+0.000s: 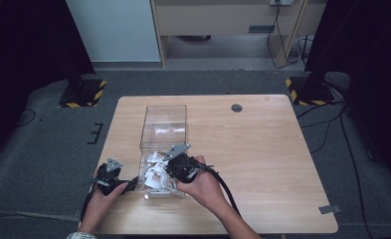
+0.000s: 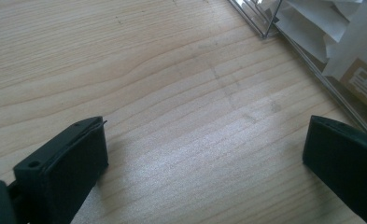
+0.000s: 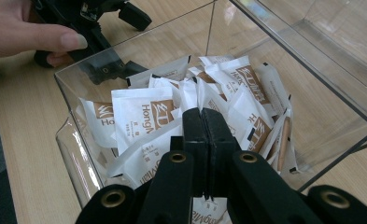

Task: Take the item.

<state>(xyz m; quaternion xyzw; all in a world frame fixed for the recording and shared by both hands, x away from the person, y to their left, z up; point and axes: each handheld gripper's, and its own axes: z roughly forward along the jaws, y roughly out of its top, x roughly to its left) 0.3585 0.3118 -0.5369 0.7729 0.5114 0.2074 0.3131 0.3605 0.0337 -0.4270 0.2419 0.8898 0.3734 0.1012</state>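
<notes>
Picking a sachet out of the clear box near the table's front edge

High view: the right gripper (image 1: 169,168) dips into the clear box (image 1: 163,122), over the sachets (image 1: 155,175); the left gripper (image 1: 126,185) rests just left of the box, with bare table (image 1: 262,149) to the right. Left gripper view: jaws wide apart, holding nothing, box wall just beside. Right gripper view: jaws closed together at the top of the pile; whether they pinch a sachet I cannot tell. Best lift straight up, clear of the walls.
</notes>
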